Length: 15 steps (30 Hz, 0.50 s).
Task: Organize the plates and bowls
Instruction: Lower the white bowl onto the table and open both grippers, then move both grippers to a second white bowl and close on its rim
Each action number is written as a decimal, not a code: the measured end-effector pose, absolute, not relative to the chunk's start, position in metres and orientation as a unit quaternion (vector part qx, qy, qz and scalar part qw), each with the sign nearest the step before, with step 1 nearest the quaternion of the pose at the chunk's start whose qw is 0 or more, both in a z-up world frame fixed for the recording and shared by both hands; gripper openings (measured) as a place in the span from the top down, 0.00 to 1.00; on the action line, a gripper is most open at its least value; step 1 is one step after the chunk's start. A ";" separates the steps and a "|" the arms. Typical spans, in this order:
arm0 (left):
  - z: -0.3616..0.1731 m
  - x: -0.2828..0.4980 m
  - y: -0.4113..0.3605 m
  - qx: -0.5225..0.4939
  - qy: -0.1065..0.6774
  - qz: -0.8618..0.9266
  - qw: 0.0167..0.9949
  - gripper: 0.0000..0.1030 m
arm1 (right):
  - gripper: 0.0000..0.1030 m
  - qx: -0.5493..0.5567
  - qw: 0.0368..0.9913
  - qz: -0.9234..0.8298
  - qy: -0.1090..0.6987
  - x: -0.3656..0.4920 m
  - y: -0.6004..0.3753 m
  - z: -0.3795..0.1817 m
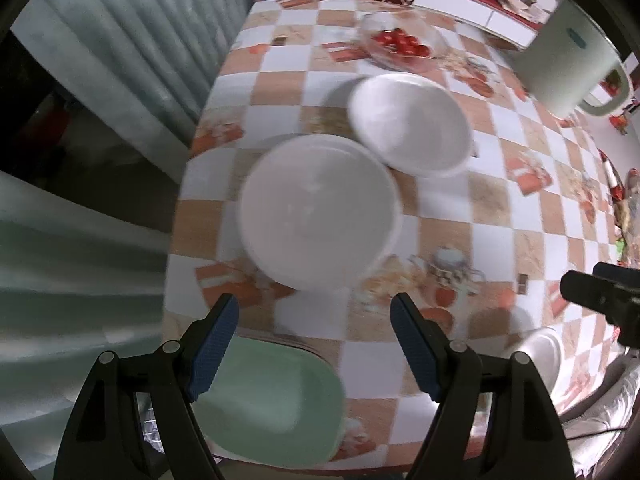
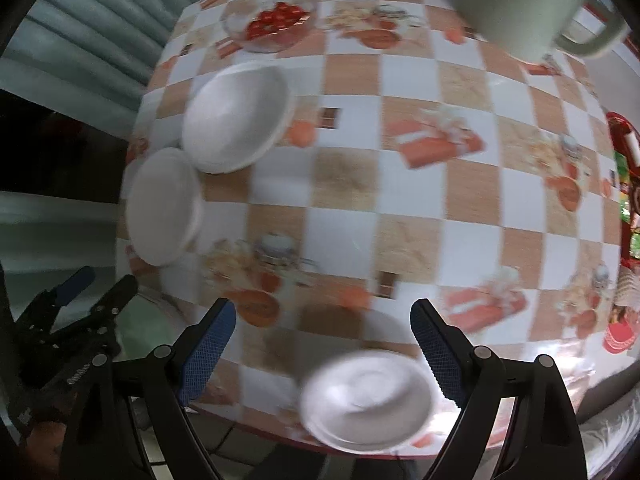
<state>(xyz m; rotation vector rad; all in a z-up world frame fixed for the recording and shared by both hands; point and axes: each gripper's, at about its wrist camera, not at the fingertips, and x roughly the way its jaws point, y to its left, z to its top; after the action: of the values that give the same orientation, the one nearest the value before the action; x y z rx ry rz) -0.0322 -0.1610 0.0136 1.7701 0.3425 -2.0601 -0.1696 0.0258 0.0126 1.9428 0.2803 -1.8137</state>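
The white bowls and plates on the checked tablecloth (image 2: 400, 208) look like rigid glazed ware: stiff, smooth, probably slippery, and breakable if dropped or knocked together; I judge each light enough for one claw. The only workable hold is at the rim, one pad inside and one outside, since the bodies are too wide for the jaws. My left gripper (image 1: 314, 320) stands open with nothing between its pads. It points down at the table, with the large white bowl (image 1: 320, 212) just beyond the fingertips and not touching them. A second white bowl (image 1: 408, 124) sits tilted against the far rim of the first. The green plate (image 1: 272, 396) lies below the left claw at the near table edge. My right gripper (image 2: 322, 328) is also open and empty. The small white dish (image 2: 366, 400) lies below and between its fingers, near the table edge, untouched by either pad. The two bowls are well apart from this claw, off to its left.
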 end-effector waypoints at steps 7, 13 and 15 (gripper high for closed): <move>0.001 -0.040 -0.202 0.643 0.122 -0.727 0.209 0.21 | 0.13 0.711 0.242 -0.652 0.104 -0.163 -0.031 -0.001; -0.017 -0.054 -0.226 0.652 0.121 -0.719 0.208 0.21 | 0.13 0.720 0.229 -0.648 0.097 -0.167 -0.059 -0.023; -0.025 -0.059 -0.231 0.656 0.119 -0.717 0.204 0.21 | 0.13 0.723 0.226 -0.645 0.097 -0.169 -0.066 -0.031</move>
<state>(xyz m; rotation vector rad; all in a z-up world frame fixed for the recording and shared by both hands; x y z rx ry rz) -0.0589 -0.2312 -0.0247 1.8300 0.3320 -1.9982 -0.1686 -0.0656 -0.0309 1.9946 0.2672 -1.7785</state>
